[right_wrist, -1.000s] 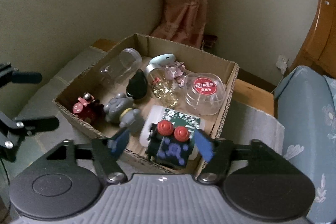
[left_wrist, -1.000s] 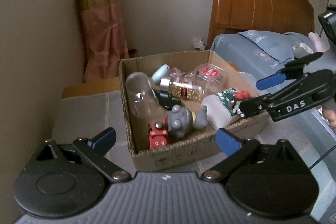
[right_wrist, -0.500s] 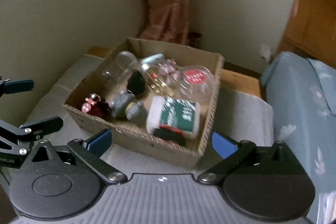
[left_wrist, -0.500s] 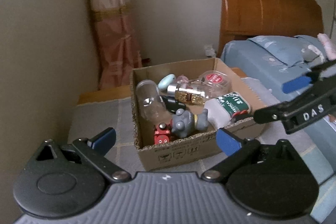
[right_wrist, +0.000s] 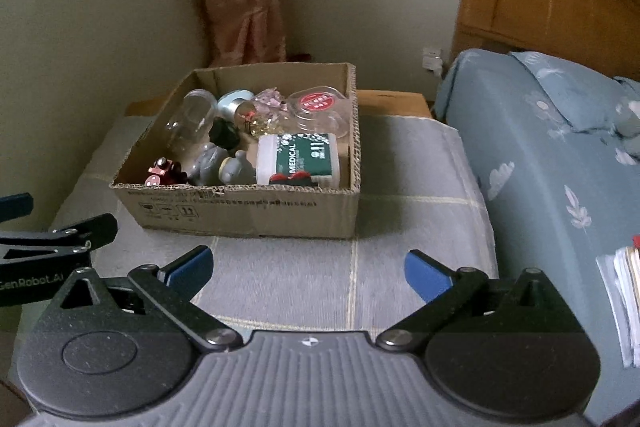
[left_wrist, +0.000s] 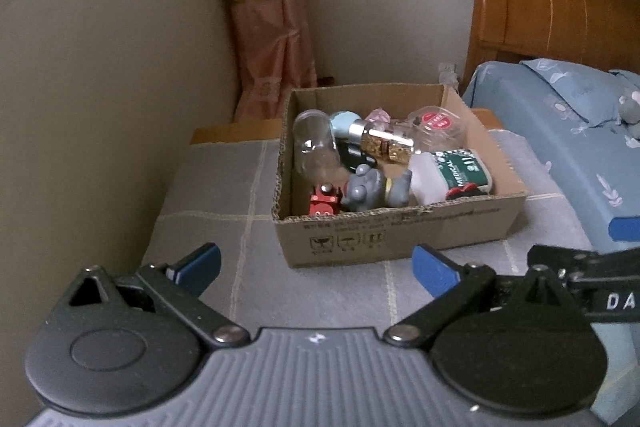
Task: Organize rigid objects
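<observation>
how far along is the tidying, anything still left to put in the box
It looks essentially done. The cardboard box holds the clear jar, red toy, grey figurines, medical container and the rest. Nothing is in hand: the left gripper and right gripper both have jaws open and empty, short of the box. No loose item shows on the grey mat.

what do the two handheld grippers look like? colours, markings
Both match: the left gripper and right gripper have black scissor-link arms with silver pivot pins, blue pads on the jaws, round black discs either side and a ribbed grey body. The side of the left gripper reads "GenRobot.AI"; the right's shows "DA", cut off. No cables visible.
</observation>
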A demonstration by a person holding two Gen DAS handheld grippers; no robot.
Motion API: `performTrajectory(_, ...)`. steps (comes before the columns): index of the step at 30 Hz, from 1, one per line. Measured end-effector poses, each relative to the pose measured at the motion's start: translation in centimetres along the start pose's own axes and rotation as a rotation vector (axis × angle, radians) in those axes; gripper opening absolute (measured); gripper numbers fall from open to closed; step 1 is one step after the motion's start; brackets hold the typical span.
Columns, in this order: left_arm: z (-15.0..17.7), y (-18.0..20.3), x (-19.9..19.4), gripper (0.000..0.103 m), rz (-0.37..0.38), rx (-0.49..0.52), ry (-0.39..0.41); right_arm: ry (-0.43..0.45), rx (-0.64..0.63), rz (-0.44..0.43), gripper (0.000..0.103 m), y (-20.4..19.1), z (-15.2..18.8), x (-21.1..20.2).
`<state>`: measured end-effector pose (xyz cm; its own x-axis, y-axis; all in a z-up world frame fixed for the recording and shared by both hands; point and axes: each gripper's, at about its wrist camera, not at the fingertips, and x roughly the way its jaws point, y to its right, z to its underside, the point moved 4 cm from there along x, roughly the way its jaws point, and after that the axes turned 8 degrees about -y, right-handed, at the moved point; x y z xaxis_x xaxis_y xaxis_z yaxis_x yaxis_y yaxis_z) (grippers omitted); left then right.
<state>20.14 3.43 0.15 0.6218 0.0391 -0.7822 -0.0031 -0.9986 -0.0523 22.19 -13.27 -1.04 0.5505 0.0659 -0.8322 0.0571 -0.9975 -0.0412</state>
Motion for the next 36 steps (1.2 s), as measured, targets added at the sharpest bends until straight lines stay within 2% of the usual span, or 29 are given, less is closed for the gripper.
performTrajectory(11, 0.5, 1.1, -2.1, 0.101, -0.045, 0.025, 0.007, 0.034, 0.024, 0.005, 0.103, 0.2, 0.9, -1.6)
performTrajectory(21, 0.4, 0.9, -2.7, 0.101, -0.027, 0.009, 0.029, 0.039, 0.031, 0.001, 0.103, 0.4, 0.9, -1.6)
performTrajectory(36, 0.6, 0.9, -2.8, 0.101, -0.025, 0.014, 0.007, 0.045, 0.031, 0.003, 0.103, 0.6, 0.8, -1.6)
